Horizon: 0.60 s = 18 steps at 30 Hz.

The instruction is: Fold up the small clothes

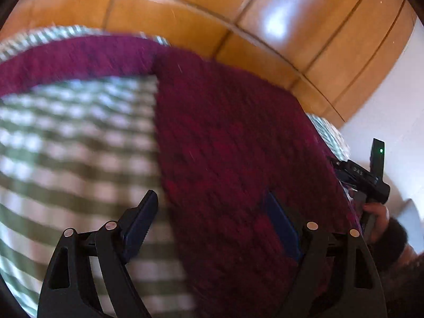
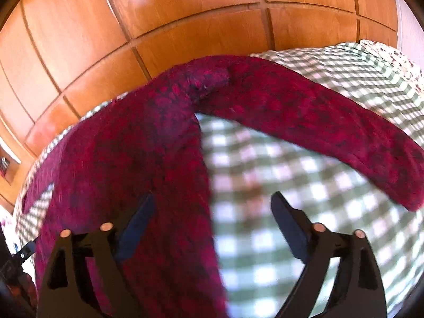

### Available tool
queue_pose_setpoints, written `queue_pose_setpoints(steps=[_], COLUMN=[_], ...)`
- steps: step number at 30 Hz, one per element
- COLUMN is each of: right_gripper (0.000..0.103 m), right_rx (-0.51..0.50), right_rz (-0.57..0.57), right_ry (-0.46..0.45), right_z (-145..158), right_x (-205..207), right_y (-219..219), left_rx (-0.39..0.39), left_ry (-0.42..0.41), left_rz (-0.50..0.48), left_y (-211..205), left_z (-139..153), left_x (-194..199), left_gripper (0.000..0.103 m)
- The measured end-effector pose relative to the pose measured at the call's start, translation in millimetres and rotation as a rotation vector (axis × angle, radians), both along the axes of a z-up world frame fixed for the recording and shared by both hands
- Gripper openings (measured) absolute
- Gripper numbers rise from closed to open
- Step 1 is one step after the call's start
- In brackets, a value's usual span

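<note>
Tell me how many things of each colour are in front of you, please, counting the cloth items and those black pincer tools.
Dark red knitted garment: 1
Green and white checked cover: 1
Black grippers: 2, the left gripper and the right gripper, both open, neither gripping anything
Total: 4

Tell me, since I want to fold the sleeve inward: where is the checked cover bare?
Bare checked cover lies in the angle between the maroon sweater's body and its outstretched sleeve, and beyond the sleeve. Toward the wooden panels, the sweater covers it.
</note>
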State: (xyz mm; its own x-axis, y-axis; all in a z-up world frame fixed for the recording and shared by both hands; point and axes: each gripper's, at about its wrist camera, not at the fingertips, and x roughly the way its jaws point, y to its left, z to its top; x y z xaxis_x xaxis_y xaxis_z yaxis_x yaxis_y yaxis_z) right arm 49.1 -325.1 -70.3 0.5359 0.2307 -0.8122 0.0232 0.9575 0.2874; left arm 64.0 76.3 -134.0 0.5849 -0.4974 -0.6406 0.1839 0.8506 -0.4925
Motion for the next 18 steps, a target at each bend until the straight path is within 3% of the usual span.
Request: queue_pose_setpoints(steps=[2, 4, 6, 8, 10, 13, 18], right_gripper=[0.068, 0.067, 0.065, 0.061, 0.035, 0.014, 0.013], right_rx=[0.044, 0.105, 0.136, 0.127, 0.04, -0.005, 0.046], right_rz=[0.006, 0.03, 0.075, 0.126, 0.149, 0.136, 0.167], right_ry=[0.036, 0.032, 0.039, 0.05, 0.034, 0.006, -0.015], right_z=[-5, -4, -4, -5, -6, 6, 27], right_x=[-13, -26, -34, -38, -40, -41, -58], right_y=[-9, -12, -7, 5, 20, 21, 3], left_rx=[0.01, 0.012, 0.045, 0.075, 0.027, 0.062, 0.117], left_ry=[0.008, 0.016, 0.021, 0.035, 0.056, 0.038, -0.015], left_rz=[0.004, -0.012, -0.009, 0.009, 0.02, 0.063, 0.119], left_y=[-6, -11, -14, -12, -3, 11, 39], left_z=[-2, -1, -1, -2, -2, 11, 43], left_x=[-3, -5, -2, 1, 9, 10, 2], left_gripper=[0.075, 0.069, 0.055, 0.031, 0.022, 0.018, 0.018])
